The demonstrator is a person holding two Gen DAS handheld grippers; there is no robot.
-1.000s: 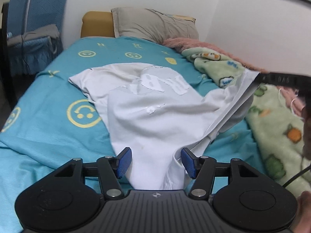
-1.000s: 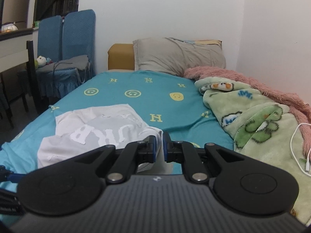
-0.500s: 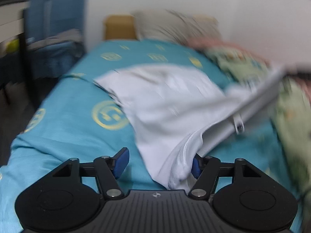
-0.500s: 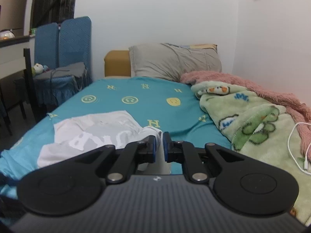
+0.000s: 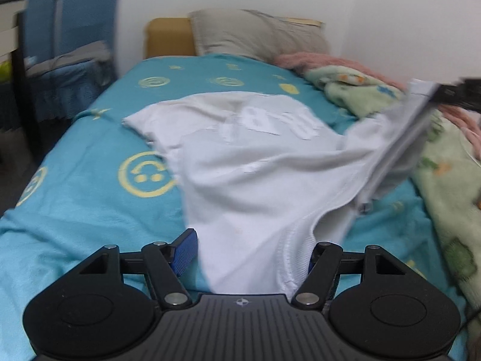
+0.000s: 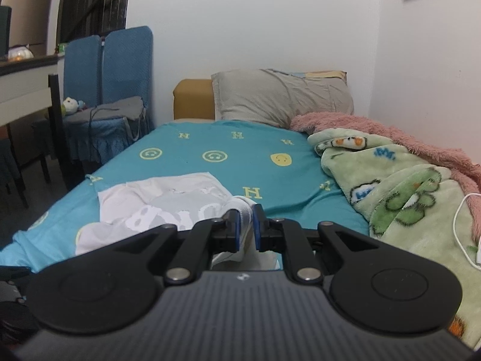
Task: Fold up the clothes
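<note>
White shirt (image 5: 255,162) on bed (image 5: 90,150) — right tool (image 6: 246,225) clamps its edge.

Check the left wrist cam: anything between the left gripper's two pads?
Yes. In the left wrist view the white garment's hem lies between the pads of the open left gripper, whose jaws are not pressing on it.

The white T-shirt (image 5: 261,174) is soft matt knit cloth with a ribbed hem and a smoother printed lettering patch. The teal bedsheet (image 5: 90,186) looks like fine, faintly sheeny fabric with printed yellow smileys. The green blanket (image 6: 399,186) is thick plush fleece; the pink blanket (image 6: 390,132) is shaggier. The grey pillow (image 6: 279,96) wears creased matt cotton. The right gripper (image 6: 246,225) is matt black plastic with dull metal rivets and ridged blue pads.
</note>
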